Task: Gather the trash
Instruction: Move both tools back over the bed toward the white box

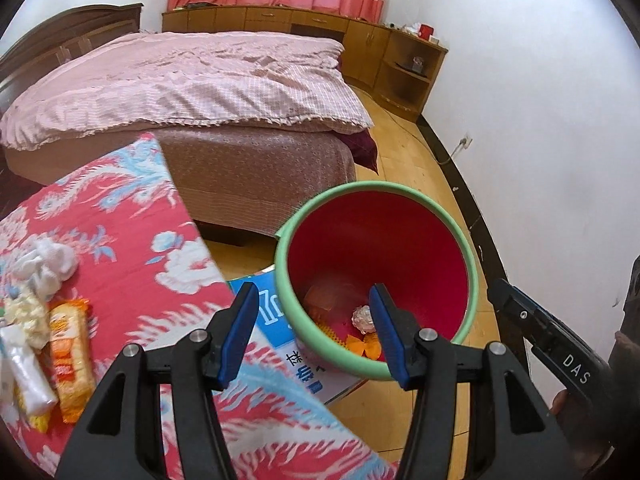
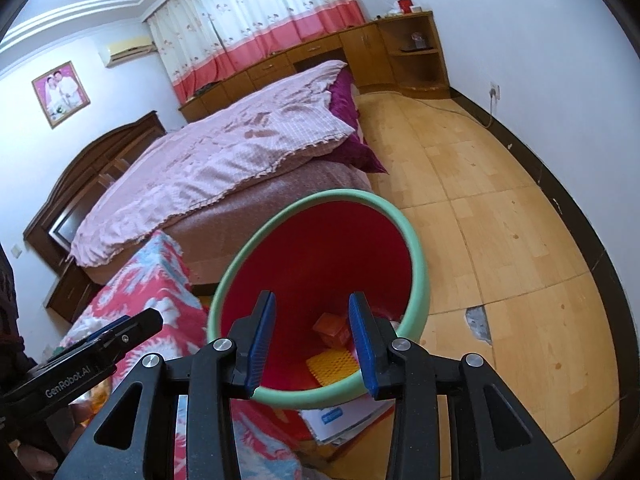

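A bin with a green rim (image 1: 400, 191) and red inside stands on the floor beside the table. At its bottom lie a crumpled foil ball (image 1: 362, 317), an orange wrapper (image 1: 320, 300) and a yellow mesh piece (image 2: 332, 364). My left gripper (image 1: 316, 334) hangs open over the bin's near-left rim, empty. My right gripper (image 2: 312, 344) is open above the bin's near rim (image 2: 340, 195), nothing between its fingers. On the red floral tablecloth (image 1: 132, 248) lie a white crumpled tissue (image 1: 50, 266), an orange snack packet (image 1: 72, 356) and a white packet (image 1: 24, 376).
A blue-and-white printed sheet (image 1: 272, 320) lies under the bin. A bed with a pink quilt (image 1: 192, 80) stands behind the table and bin. Wooden cabinets (image 1: 360, 32) line the far wall. Bare wooden floor (image 2: 500, 240) stretches to the right, with a chipped patch (image 2: 478, 324).
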A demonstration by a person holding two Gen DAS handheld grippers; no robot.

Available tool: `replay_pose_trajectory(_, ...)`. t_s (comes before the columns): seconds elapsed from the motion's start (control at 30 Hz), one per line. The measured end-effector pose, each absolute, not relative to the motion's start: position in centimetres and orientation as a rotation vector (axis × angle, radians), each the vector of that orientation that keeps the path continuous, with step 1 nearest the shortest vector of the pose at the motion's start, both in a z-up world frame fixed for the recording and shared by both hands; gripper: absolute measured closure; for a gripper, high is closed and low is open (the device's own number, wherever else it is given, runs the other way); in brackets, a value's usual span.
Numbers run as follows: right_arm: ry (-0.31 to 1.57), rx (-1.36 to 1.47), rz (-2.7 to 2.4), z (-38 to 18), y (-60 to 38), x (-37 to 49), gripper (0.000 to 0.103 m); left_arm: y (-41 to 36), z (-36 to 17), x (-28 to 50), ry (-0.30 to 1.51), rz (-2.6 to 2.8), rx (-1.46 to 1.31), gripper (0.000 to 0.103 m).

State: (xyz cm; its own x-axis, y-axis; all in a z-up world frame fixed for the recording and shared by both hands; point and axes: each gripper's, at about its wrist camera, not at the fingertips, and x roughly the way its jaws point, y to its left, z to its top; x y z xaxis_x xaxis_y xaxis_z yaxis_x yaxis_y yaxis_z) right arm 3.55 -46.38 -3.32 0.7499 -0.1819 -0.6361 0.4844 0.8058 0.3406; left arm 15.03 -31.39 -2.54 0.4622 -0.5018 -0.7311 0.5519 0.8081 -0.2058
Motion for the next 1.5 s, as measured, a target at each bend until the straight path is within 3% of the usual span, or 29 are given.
replay_pose_trajectory(0.7,0.629,0.482,-0.209,-1.1,-38.1,4.0,0.064,-19.1,0.3,13.0,0.817,-0.448,-0.053,0.046)
replay_pose_trajectory(1.5,0.711,0.409,-0.035,-2.1,-29.5,8.8,0.064,-5.3,-1.8,15.6,0.850,-0.115,-0.209,0.046)
